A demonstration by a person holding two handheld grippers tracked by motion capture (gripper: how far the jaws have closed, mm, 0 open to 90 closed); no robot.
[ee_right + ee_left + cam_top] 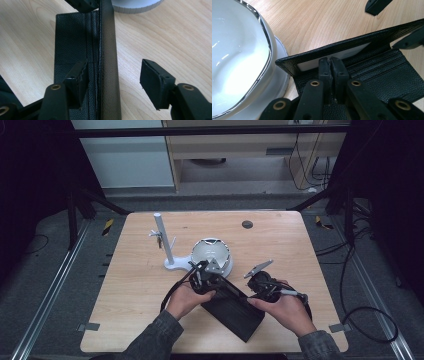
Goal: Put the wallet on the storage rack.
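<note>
Wallet, black, lies open on the table near the person's edge, one end just beside the bowl.

Left gripper: jaws closed tight. In the left gripper view the gripper sits on the wallet interior, tips against the raised flap, behind which a white strip shows. Whether any leather is pinched between the pads is hard to tell from this angle; they look shut on themselves. Card slots run to the right of the jaws.

Right gripper: jaws apart. In the right gripper view the gripper straddles the upright flap of the wallet: one pad rests over the wallet interior, the other hangs over bare wood, clear of the flap. No pad presses on it.

Surroundings: white bowl with a dark rim sits on a white base, close to the wallet's corner. A white post on its own foot stands left of the bowl. Small dark disc near the far table edge, well apart. Both hands crowd the wallet's near end in the high view, hiding part of it.
</note>
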